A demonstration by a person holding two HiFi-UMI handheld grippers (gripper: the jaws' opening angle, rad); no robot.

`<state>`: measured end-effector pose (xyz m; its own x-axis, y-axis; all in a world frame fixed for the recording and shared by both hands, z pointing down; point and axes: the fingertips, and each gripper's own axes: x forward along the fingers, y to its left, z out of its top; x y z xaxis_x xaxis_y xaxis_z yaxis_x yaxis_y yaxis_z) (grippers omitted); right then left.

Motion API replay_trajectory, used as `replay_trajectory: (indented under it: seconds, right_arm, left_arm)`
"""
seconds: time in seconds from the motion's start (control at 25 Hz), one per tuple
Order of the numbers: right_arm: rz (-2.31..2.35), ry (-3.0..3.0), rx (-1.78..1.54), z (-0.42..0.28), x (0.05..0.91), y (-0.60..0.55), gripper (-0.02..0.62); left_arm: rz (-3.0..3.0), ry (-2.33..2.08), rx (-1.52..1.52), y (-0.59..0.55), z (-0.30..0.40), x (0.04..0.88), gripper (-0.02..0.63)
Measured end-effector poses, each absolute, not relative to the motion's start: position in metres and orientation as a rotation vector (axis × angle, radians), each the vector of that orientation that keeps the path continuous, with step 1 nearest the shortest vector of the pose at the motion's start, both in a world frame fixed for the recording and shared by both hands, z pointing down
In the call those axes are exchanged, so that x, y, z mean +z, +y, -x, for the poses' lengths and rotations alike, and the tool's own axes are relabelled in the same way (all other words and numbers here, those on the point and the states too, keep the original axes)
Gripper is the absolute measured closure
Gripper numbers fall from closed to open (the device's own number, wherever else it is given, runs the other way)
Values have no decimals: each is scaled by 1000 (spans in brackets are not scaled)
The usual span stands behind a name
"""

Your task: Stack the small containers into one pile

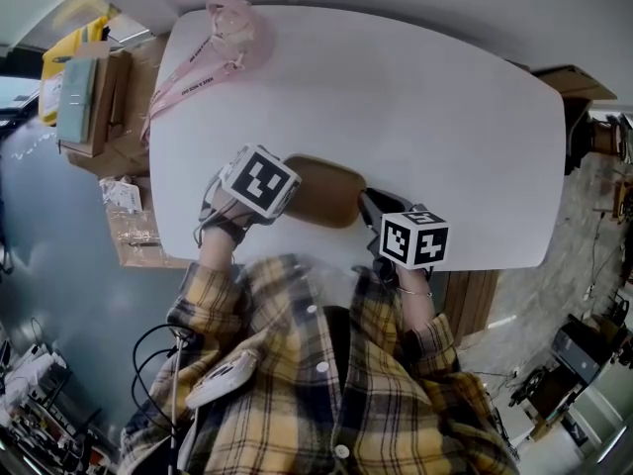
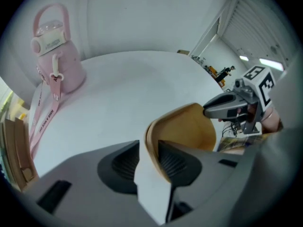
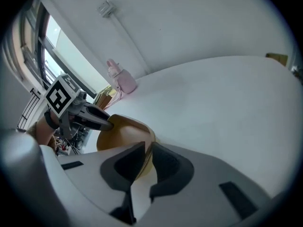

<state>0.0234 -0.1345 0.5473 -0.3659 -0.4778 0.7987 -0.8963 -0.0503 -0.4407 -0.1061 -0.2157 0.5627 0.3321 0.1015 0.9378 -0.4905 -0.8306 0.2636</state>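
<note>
Plaid sleeves (image 1: pixel 210 290) lead to the left gripper (image 2: pixel 149 161) and right gripper (image 3: pixel 146 161), each straddling the tan container (image 1: pixel 321 192) rim at the white table (image 1: pixel 415 117) near edge, jaws seemingly slackened; placing looks done, so lift both clear without nudging it.

Mostly smooth, matt surfaces

Tan container (image 2: pixel 189 126): smooth, matt, wood-toned. White table (image 1: pixel 415 117): smooth, low sheen. Pink bottle (image 2: pixel 61 74): glossy plastic, woven cloth strap (image 2: pixel 45 115).

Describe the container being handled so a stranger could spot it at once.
On the white table, look to the near edge, by the person. The tan container is there, its rim between the jaws of the left gripper and the right gripper. Unlike the pink bottle at the far corner, it is open and wood-coloured.
</note>
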Motion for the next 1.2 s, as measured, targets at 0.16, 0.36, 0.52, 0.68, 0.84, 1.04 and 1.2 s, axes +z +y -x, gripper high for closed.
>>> replay_trajectory:
  seconds: [0.16, 0.36, 0.52, 0.68, 0.84, 1.04, 1.2]
  right_arm:
    - [-1453, -1838, 1362, -24, 550, -137, 534]
    - [-1455, -1868, 1361, -27, 552, -136, 495]
    - [-1440, -1881, 1327, -27, 552, -138, 499]
    - [-1423, -1914, 1337, -23, 552, -142, 516]
    - [-1437, -1947, 1286, -27, 542, -142, 518]
    - [-1439, -2036, 1176, -34, 512, -147, 518]
    - [-1446, -2151, 1010, -38, 472, -155, 518]
  left_arm:
    - [-2046, -331, 1543, -214, 112, 579, 446]
    - [-2038, -369, 1500, -211, 114, 591, 422]
    - [-2039, -374, 1489, -208, 111, 589, 423]
    - [-2097, -415, 1528, -212, 113, 587, 423]
    - [-2123, -430, 1561, -204, 113, 583, 417]
    - [-2179, -519, 1475, -208, 113, 553, 411]
    - [-2296, -568, 1285, -211, 98, 505, 397]
